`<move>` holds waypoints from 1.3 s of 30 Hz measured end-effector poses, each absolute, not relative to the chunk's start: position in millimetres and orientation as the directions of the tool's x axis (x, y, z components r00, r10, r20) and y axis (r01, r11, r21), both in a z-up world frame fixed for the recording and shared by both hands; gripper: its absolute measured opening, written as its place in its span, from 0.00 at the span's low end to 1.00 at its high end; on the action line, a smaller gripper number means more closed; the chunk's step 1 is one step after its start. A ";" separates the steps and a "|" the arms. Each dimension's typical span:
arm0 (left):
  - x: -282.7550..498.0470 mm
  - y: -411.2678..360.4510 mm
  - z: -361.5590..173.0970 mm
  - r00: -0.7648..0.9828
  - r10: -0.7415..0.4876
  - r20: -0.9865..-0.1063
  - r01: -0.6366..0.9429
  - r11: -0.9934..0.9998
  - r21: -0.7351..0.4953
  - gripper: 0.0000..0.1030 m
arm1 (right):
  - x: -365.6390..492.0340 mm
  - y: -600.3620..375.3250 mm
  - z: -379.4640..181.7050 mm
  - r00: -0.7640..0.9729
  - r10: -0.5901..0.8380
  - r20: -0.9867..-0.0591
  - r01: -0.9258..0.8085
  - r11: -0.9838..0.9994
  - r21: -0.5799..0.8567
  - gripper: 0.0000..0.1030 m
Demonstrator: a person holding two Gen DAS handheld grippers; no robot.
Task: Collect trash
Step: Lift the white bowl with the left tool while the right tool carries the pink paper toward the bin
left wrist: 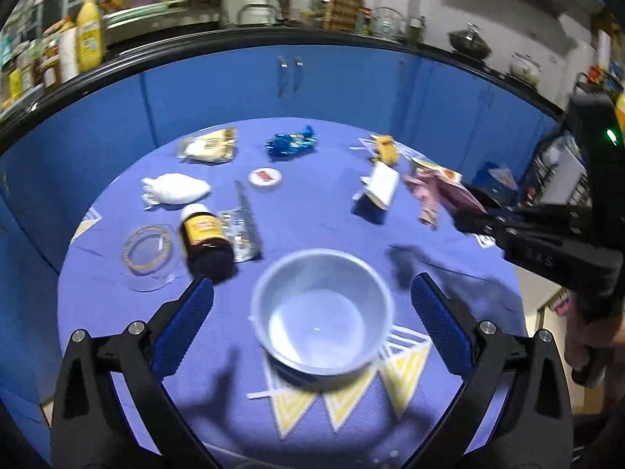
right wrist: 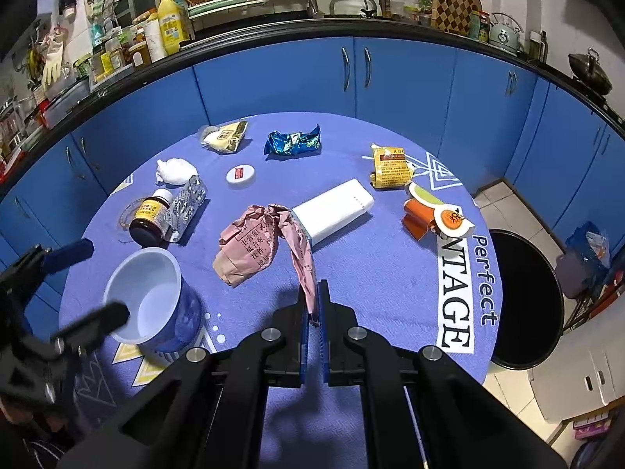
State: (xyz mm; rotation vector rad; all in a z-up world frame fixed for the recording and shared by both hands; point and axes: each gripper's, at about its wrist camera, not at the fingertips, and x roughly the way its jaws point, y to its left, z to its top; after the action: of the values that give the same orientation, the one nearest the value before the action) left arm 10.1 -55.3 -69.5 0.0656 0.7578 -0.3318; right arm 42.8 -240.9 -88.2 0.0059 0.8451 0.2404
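Since the right gripper (right wrist: 313,305) has its jaws pinched on 1 corner of the pink wrapper (right wrist: 250,248), it dangles above the table, clear for binning; left gripper (left wrist: 312,312), wide open and empty, straddles the bowl (left wrist: 321,312).

Item count on the tabletop (right wrist: 390,281):

- Cups: one, white inside (right wrist: 150,299).
- Brown medicine bottles: one (right wrist: 150,217).
- Foil blister packs: one (right wrist: 185,209).
- White round lids: one (right wrist: 240,176).
- White boxes: one (right wrist: 336,209).
- Crumpled pink paper wrappers: one (right wrist: 258,244).
- Crumpled blue foil wrappers: one (right wrist: 293,141).
- Yellow packets: one (right wrist: 391,167).
- White tissue wads: one (right wrist: 175,171).
- Tape rings: one (left wrist: 148,249).
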 end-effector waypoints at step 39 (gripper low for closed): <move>72.4 -123.0 -47.7 0.669 -0.307 -0.676 0.412 0.911 -0.006 0.82 | 52.9 -296.3 -73.1 0.694 0.102 -0.712 -0.087 0.994 0.058 0.05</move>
State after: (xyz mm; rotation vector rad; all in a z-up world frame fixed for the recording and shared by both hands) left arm 72.3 -123.0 -47.7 0.1523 0.7325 -0.4075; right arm 52.9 -296.3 -73.1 0.0203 0.7963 0.1059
